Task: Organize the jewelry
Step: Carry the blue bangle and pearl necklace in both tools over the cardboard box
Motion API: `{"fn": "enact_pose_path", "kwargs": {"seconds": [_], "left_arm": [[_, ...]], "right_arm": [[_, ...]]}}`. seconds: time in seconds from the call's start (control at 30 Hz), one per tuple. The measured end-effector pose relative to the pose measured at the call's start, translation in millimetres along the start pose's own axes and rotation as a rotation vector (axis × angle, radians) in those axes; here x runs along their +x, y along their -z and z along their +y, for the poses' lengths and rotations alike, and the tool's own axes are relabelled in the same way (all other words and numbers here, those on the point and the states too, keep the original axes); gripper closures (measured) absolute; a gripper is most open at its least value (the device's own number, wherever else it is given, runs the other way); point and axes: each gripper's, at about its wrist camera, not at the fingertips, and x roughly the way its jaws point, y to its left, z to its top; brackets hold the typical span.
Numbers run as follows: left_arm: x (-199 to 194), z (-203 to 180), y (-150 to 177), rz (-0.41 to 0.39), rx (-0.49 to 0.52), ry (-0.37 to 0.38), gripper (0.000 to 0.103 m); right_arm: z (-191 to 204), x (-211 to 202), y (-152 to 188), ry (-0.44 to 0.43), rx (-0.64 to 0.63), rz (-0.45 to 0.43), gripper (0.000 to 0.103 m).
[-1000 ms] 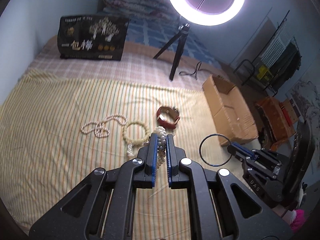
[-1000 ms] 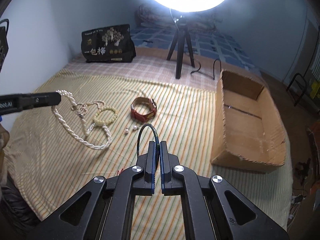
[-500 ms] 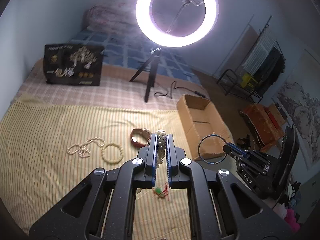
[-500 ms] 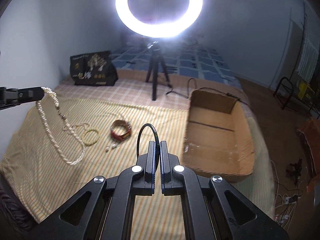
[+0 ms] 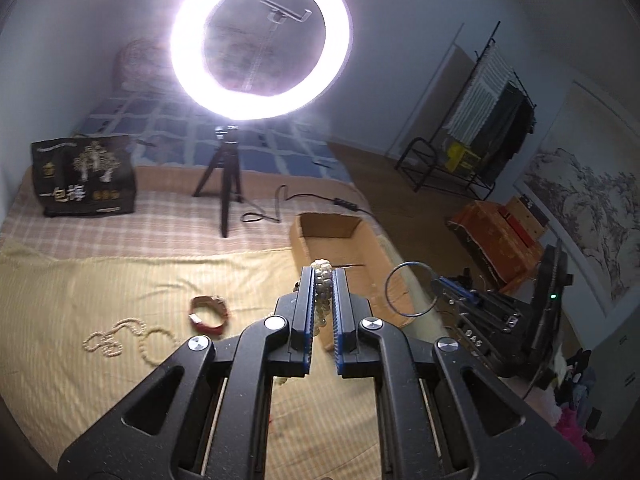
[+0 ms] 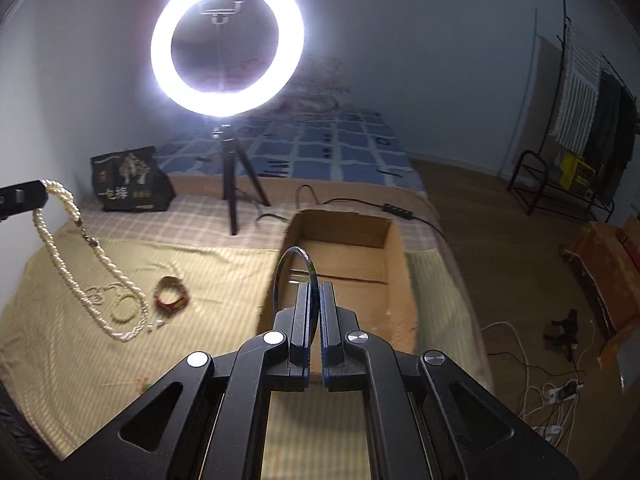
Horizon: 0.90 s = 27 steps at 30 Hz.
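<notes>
My left gripper (image 5: 323, 276) is shut on a thick twisted pearl necklace (image 5: 322, 292). In the right wrist view the necklace (image 6: 60, 248) hangs from the left gripper (image 6: 24, 196) in a long loop down to the striped cloth. My right gripper (image 6: 318, 288) is shut on a thin dark bangle (image 6: 294, 264), held above the near left corner of the open cardboard box (image 6: 360, 264). In the left wrist view the bangle (image 5: 410, 290) and right gripper (image 5: 444, 284) hover by the box (image 5: 332, 236). A red bracelet (image 5: 209, 312), a thin pearl string (image 5: 108, 340) and a beaded bracelet (image 5: 160, 346) lie on the cloth.
A lit ring light (image 5: 262, 40) on a small tripod (image 5: 224, 184) stands on the bed behind the cloth. A black printed bag (image 5: 86, 176) stands at the back left. Its cable (image 6: 360, 204) runs behind the box. The bed edge drops to the floor at right.
Both grippers have risen and tilted up, moving right toward the box. The pearl necklace has lifted further, its loop swinging over the cloth. The bangle now sits over the box's near corner.
</notes>
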Motion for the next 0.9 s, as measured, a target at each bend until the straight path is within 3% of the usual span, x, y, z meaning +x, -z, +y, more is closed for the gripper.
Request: {"fn": "enact_pose_path", "kwargs": {"seconds": [0.53, 0.9], "left_arm": [[73.1, -65.8, -23.1, 0.02, 0.053, 0.073, 0.097], [121.4, -78.8, -21.3, 0.068, 0.057, 0.09, 0.097]], "right_arm": [[-55.7, 38.8, -20.4, 0.032, 0.024, 0.013, 0.101], [-76.8, 73.8, -23.8, 0.0, 0.079, 0.041, 0.101]]}}
